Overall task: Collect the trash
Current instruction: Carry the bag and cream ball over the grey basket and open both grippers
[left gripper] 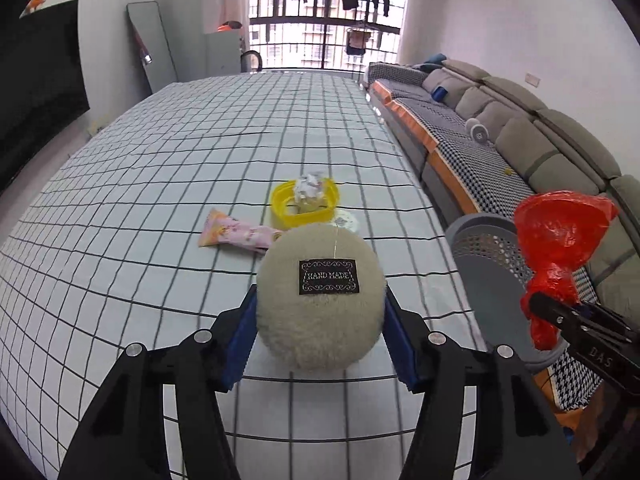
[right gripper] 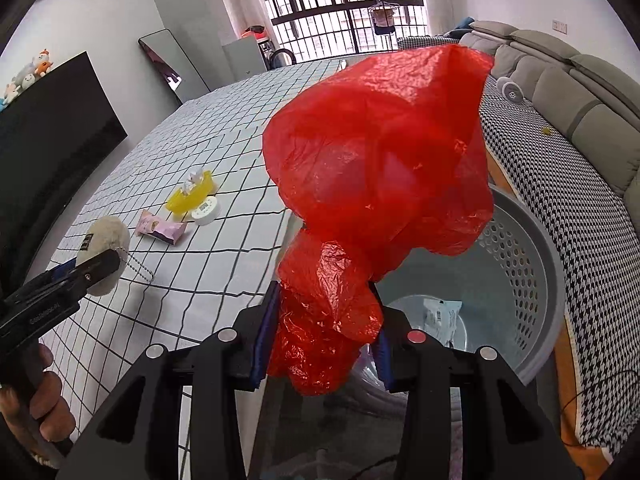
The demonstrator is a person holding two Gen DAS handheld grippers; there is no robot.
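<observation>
Plush puff (left gripper: pixel 320 304) in left hand-held gripper (left gripper: pixel 320 336)

Both wrist cameras look down along their tongs; both views share the checked table (left gripper: pixel 160 168) and probably the basket (right gripper: pixel 536 264).

Left tool (left gripper: pixel 320 320) clamped, right tool (right gripper: pixel 326 332) clamped, both angled down

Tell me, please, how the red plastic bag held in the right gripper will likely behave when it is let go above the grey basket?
The red plastic bag looks thin and crinkled, so it is probably very light and floppy. It balloons above the right gripper, so it may drift rather than drop straight into the grey basket. Its glossy film could cling to the pads.
</observation>
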